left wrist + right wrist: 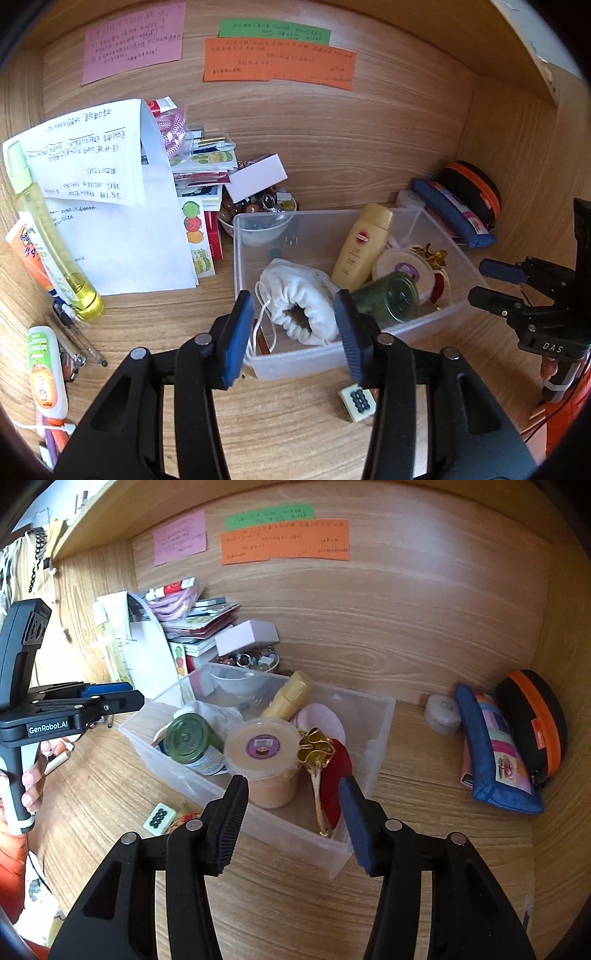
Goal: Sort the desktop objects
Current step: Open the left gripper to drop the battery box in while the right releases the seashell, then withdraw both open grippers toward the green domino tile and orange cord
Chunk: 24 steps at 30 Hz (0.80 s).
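- Presently, left gripper [295, 332] spread, holding nothing, above the clear bin's [295, 363] near wall.
- Right gripper [293, 818] likewise spread and unladen, over the bin's corner.
- One mahjong tile [357, 401] on the desk before the bin, partly hidden by a finger.
- Bin contents overlap: one white pouch [299, 302], one green jar [388, 301], one yellow bottle [364, 247].
- Three wall notes [279, 61]; writing illegible.

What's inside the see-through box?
The box holds a white pouch, a green jar, a yellow bottle, a peach tub, a gold and red ornament and a small clear bowl. Whatever lies underneath them is covered.
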### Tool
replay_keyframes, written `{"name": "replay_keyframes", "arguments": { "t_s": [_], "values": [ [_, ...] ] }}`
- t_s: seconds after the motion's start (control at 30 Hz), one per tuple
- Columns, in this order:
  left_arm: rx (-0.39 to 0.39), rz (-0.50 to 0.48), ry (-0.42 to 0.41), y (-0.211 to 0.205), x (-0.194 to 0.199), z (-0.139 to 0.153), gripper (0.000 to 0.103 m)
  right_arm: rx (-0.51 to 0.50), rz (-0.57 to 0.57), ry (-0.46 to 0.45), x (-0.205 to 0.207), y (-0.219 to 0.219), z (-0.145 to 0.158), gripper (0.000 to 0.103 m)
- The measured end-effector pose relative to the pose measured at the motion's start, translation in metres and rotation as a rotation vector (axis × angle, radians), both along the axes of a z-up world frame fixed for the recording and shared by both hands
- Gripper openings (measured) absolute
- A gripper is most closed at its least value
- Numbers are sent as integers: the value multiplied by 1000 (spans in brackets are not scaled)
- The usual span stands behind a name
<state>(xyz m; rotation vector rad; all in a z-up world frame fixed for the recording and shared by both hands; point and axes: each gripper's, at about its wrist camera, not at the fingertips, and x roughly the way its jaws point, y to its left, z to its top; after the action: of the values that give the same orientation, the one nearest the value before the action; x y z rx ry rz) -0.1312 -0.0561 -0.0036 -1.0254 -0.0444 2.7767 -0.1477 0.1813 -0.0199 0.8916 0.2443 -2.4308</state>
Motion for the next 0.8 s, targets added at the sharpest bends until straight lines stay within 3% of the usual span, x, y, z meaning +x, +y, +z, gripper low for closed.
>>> {"name": "replay_keyframes", "arguments": {
  "t_s": [0.1, 0.5, 0.8],
  "values": [
    [-5, -1, 5, 2, 9, -2, 60, 2, 5, 0, 8, -2, 0, 47],
    [-20, -39, -87, 19, 24, -41, 61, 18, 50, -30, 36, -14, -15, 48],
    [-38, -60, -192, 32, 13, -78, 61, 19, 68, -63, 44, -14, -29, 56]
  ]
}}
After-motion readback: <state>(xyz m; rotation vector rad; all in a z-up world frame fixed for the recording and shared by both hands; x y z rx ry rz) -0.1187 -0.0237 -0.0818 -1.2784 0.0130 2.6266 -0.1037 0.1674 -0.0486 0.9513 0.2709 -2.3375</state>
